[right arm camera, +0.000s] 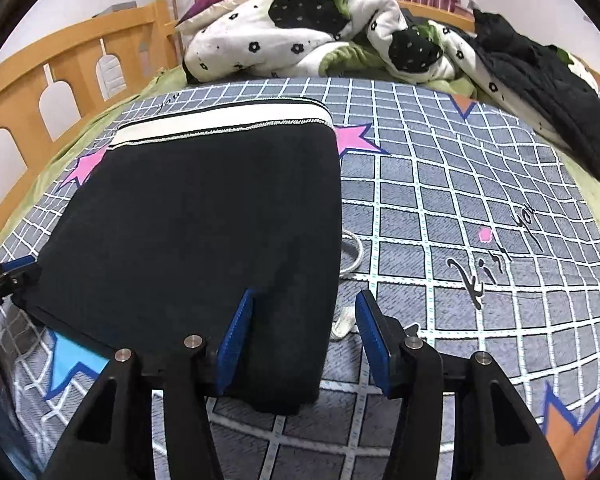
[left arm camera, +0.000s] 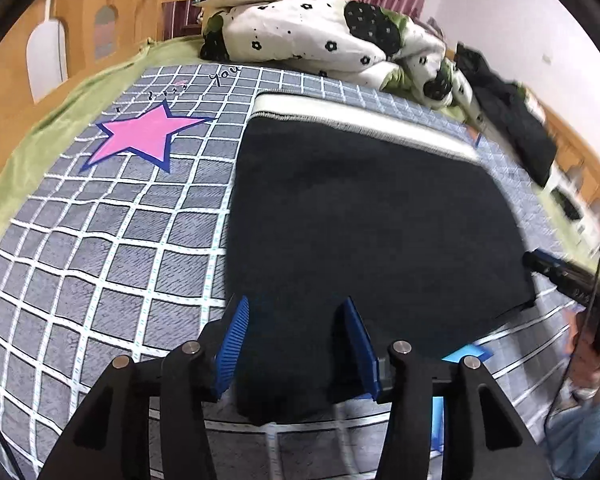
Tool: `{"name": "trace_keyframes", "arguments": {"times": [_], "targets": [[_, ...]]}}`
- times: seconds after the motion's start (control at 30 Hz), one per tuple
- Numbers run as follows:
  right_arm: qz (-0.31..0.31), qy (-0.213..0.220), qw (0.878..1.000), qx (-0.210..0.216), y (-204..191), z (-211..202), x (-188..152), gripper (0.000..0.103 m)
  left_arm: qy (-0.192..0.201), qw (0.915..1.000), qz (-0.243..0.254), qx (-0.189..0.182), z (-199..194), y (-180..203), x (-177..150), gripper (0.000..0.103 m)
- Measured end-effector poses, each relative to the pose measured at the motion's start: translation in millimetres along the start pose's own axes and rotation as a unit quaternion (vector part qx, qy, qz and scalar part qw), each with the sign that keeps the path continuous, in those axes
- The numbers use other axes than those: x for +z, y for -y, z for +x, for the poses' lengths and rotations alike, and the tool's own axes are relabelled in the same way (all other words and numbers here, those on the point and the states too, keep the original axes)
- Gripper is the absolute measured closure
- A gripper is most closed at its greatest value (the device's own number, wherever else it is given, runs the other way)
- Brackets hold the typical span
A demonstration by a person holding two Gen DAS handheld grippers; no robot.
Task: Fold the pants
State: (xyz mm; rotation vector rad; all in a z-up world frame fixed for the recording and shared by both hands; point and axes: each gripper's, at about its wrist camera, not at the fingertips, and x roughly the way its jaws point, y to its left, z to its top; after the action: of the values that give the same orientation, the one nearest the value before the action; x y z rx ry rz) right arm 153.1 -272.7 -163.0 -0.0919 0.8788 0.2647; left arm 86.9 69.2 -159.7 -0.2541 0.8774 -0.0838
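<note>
Black, soft-knit pants (left arm camera: 372, 216) are lying flat on the gridded blanket (left arm camera: 100, 248), already folded into a rough rectangle with the white ribbed waistband (left arm camera: 360, 114) at the far edge. Both grippers are hanging wide apart at the near edge: the left gripper (left arm camera: 296, 344) is straddling the near left corner, the right gripper (right arm camera: 308, 344) the near right corner, neither pinching cloth yet. Judging by this, a further fold is beginning; next, each would need to close on its corner and carry the near edge toward the waistband. Blue ridged pads (right arm camera: 236, 344) should grip the fuzzy fabric well. A white cord (right arm camera: 352, 256) is poking out beside the pants.
</note>
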Motion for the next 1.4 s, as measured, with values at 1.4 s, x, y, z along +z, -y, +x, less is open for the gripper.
{"name": "trace_keyframes", "arguments": {"times": [1.4], "targets": [[-0.108, 0.03, 0.991, -0.067, -29.3, 111.8, 136.8, 0.065, 0.014, 0.9929, 0.103, 0.058, 122.4, 33.2, 137.8, 0.045]]}}
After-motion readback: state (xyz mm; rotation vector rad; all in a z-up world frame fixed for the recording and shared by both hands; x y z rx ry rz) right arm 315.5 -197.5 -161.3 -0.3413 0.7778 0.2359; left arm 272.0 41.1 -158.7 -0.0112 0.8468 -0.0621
